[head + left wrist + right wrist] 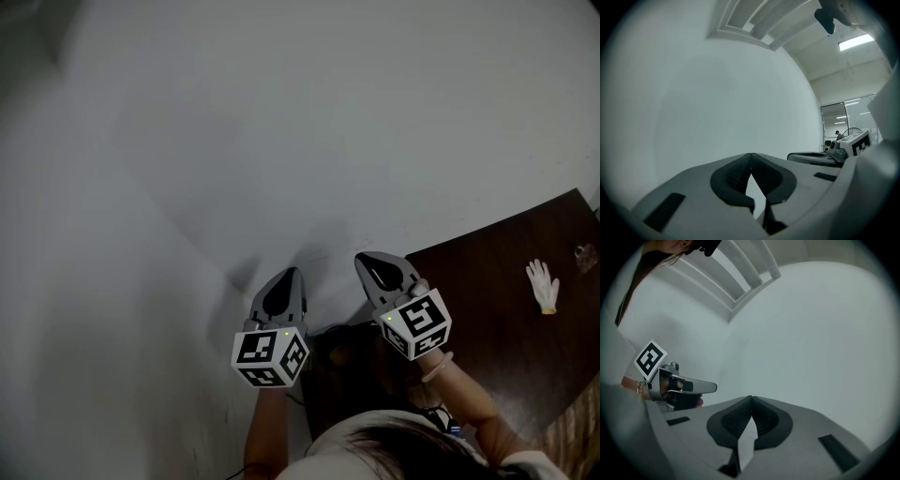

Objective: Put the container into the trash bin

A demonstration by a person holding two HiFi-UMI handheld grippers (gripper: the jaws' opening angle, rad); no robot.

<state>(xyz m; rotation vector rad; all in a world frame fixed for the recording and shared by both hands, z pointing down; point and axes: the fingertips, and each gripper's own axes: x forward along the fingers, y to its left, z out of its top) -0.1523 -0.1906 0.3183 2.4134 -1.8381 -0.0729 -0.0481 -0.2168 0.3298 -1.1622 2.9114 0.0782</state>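
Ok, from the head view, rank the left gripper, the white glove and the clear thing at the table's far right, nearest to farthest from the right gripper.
1. Left gripper, close beside the right gripper, on its left.
2. White glove, off to the right on the dark table.
3. Clear thing, past the glove at the picture's right edge; too small to identify.

Big plain white wall (281,122) filling most of the head view. Dark brown counter (497,309) low on the right, right up against that wall. Strip of pale wood floor (579,427) in the bottom corner. Up high, white ceiling (825,61) with a slatted vent (757,18) and a long bright lamp (855,42). Far off, tall glass windows (846,117) with more lights showing.
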